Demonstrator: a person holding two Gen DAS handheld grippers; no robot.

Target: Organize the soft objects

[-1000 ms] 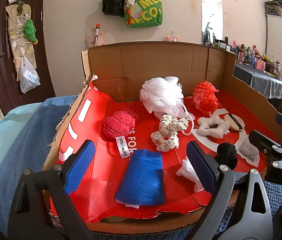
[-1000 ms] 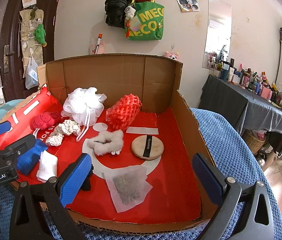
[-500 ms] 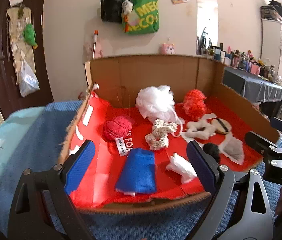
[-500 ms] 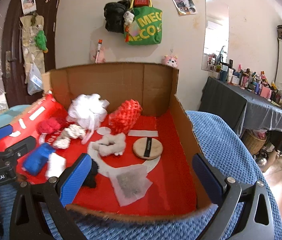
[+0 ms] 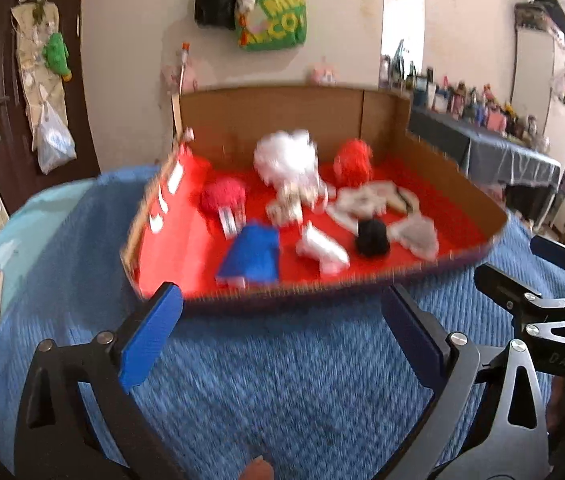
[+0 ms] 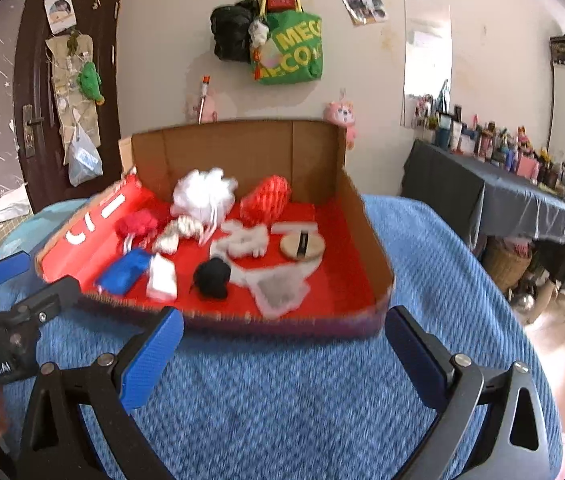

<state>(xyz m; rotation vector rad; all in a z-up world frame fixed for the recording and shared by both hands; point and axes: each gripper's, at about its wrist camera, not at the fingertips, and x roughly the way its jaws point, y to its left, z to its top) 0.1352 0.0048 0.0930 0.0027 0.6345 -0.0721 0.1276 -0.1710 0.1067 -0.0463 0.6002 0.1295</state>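
since a second ago both our grippers have drawn back from the cardboard box (image 6: pixel 366 236): its near rim, then under the fingers, now lies well ahead of them with bare blue blanket (image 6: pixel 282 392) between. the left gripper (image 5: pixel 282 340) has just been opening wider, with nothing between its jaws. the right gripper (image 6: pixel 284 354) stands wide apart too, empty, over the blanket short of the box's near rim.

all the soft things sit on the box's red floor. toward its back wall are the white mesh pouf (image 6: pixel 202 196) and the orange-red knitted piece (image 6: pixel 266 200); by its left flap, the red crocheted ball (image 6: pixel 138 222). near the front rim lie the blue folded cloth (image 6: pixel 124 274), a small white folded cloth (image 6: pixel 162 280) just beside it, the black pompom (image 6: pixel 212 276), and a grey pad in a clear wrapper (image 6: pixel 282 290). mid-floor are the cream scrunchie (image 6: pixel 170 236), a white fluffy scrunchie (image 6: pixel 242 242) and a round wooden brush (image 6: pixel 302 246).

we judge everything here light and yielding. the pouf and the knits should squash under the pads, so we would close across their middle bulk, not on a loose loop or cord. the blue cloth may unfold if pinched by one layer; taking the whole folded edge looks safer. the wrapper looks slippery. the left view is blurred, so finer detail we cannot tell.
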